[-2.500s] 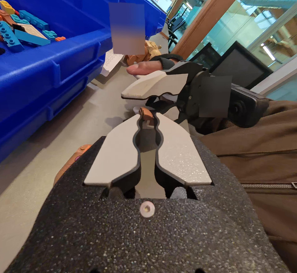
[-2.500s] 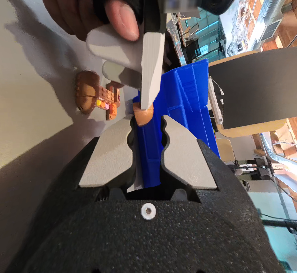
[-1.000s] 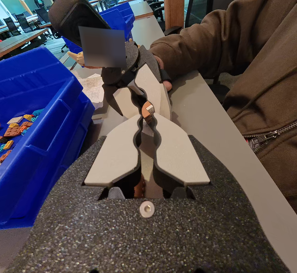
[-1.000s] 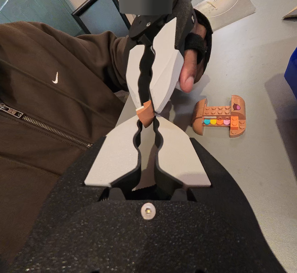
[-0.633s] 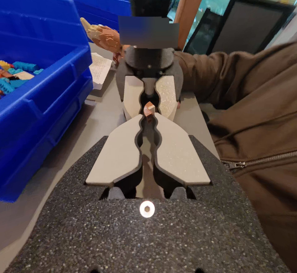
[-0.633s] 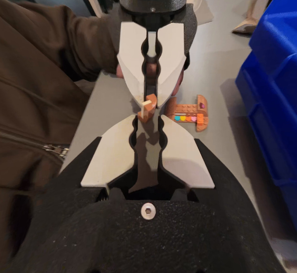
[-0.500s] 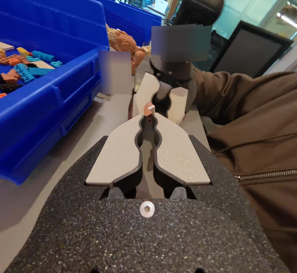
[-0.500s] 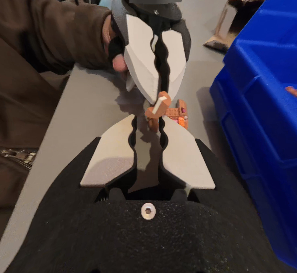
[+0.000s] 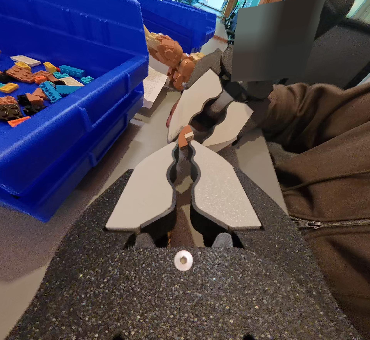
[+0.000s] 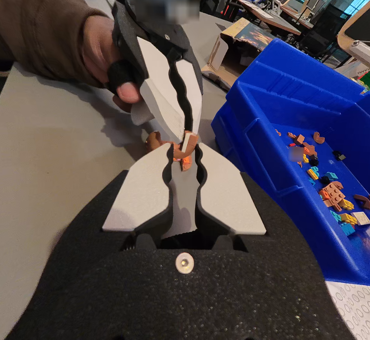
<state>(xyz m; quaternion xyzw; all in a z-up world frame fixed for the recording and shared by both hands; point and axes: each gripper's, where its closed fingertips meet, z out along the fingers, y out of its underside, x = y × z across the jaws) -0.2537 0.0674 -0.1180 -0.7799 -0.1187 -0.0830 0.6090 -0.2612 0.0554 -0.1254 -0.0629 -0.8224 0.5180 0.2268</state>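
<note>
Seemingly, the left tool (image 9: 183, 145) was clenched on a small brown brick piece (image 9: 185, 138); the right tool (image 10: 183, 146) stood released just beside it, tabletop (image 10: 60, 150) beneath, blue bin (image 10: 280, 114) alongside.

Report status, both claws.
Left claw shut on small brown piece. Right claw open around it. Brown brick build on table beneath.

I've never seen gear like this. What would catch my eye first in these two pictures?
Two grey claws meet tip to tip in mid-air: the left claw is pinching a small brown brick piece, while the right claw stands open just before it. Beside them stands a big blue bin strewn with loose coloured bricks. Behind, on the grey table, sits a brown brick figure.
</note>
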